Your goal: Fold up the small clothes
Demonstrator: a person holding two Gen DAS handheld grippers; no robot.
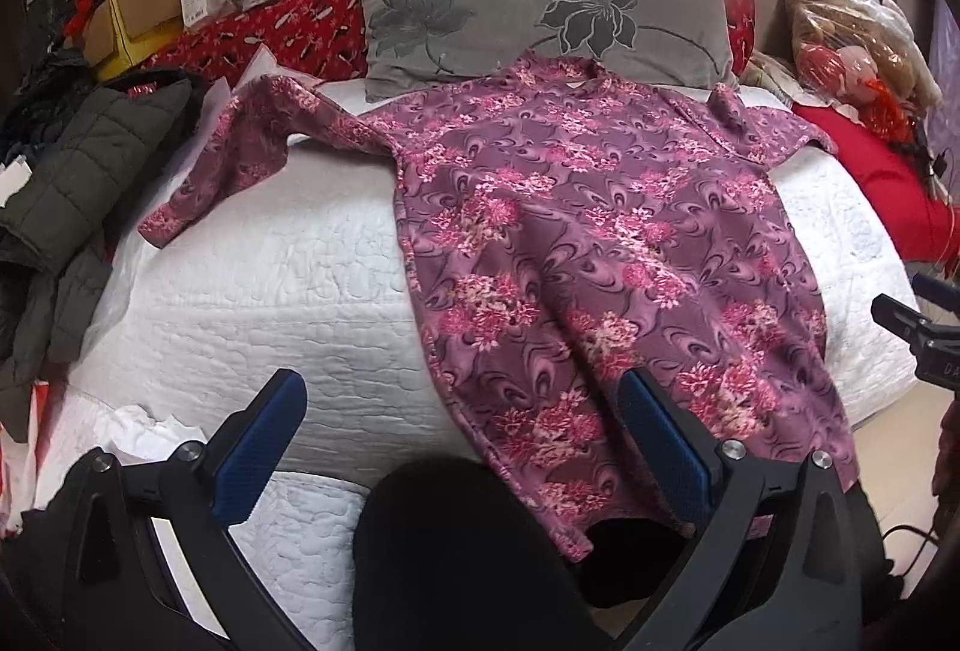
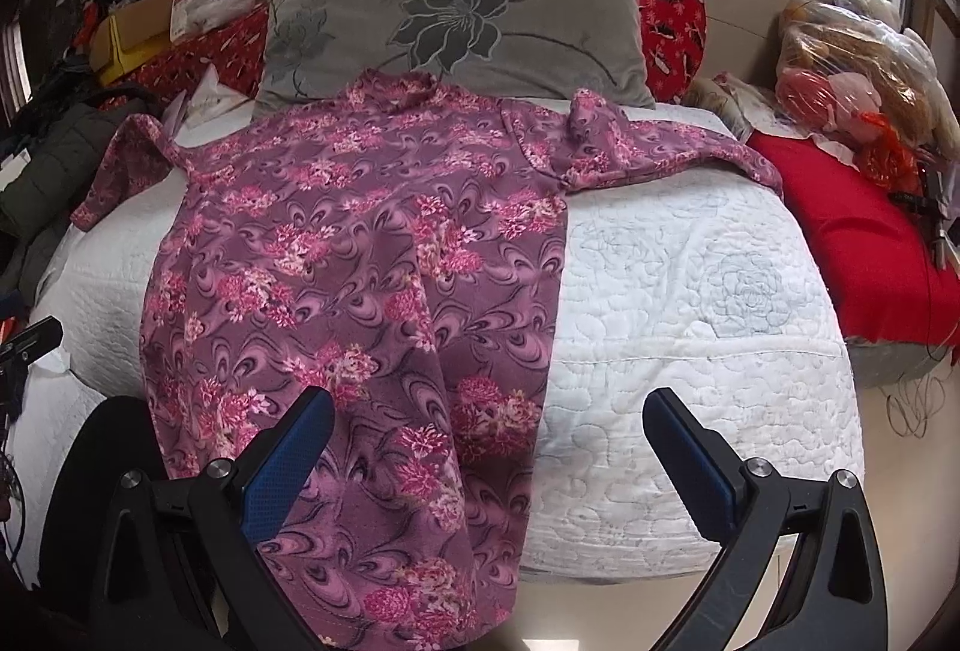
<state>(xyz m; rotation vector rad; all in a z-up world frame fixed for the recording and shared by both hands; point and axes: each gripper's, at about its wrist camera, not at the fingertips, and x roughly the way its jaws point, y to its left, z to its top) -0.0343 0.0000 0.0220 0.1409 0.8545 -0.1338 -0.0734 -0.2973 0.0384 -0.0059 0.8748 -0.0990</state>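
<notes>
Both claws (image 1: 462,423) (image 2: 489,441) gape wide over floral top (image 1: 588,243), spread on white quilt (image 2: 690,291).

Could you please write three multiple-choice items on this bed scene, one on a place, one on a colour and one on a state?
1. Where does the collar of the floral top lie?
A. against the grey pillow
B. on the red cushion
C. on the dark jacket

2. What colour is the quilt under the top?
A. red
B. white
C. grey

3. How do the left gripper and right gripper stand?
A. both shut on cloth
B. one open, one shut
C. both open, holding nothing

Answers: 1 A, the neckline meets the pillow's lower edge. 2 B, pale stitched cover shows around the top. 3 C, the blue pads stand wide apart in both views.
</notes>
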